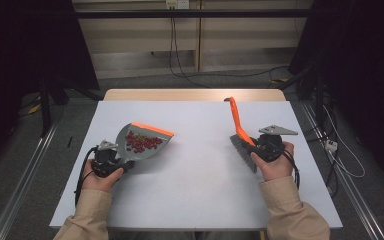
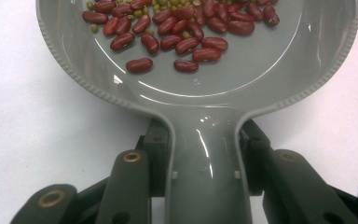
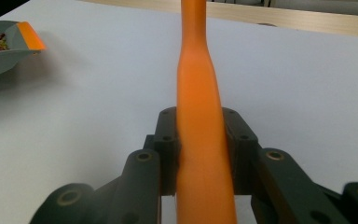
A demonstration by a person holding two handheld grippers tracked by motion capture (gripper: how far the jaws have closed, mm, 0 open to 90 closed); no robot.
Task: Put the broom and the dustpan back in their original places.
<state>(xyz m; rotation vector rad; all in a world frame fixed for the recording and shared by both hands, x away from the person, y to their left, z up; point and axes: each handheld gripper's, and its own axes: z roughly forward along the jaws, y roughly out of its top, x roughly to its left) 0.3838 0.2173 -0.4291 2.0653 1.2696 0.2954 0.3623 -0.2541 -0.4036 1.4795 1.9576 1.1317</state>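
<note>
Right gripper (image 1: 265,148) clamped on the orange handle of the brush (image 1: 240,131); in the right gripper view both jaws press the handle (image 3: 200,140) from either side, handle running straight out toward 12 o'clock. In the high view the grey bristles (image 1: 243,151) sit just at 9 o'clock of that gripper, resting on the table (image 1: 200,190), and the handle points to about 11 o'clock, its tip near the far edge. Left gripper (image 1: 111,161) closed on the grey neck of the dustpan (image 1: 142,140); in the left gripper view the jaws pinch the neck (image 2: 205,158) and the pan opens out at 12 o'clock. The pan lies at 1 o'clock of the left gripper, orange lip on its far right side. Beans (image 1: 143,142), red with some small green ones, lie inside the pan (image 2: 182,32), gathered toward the lip. Dustpan is at 9 o'clock of the brush, well apart, bare table between them.
</note>
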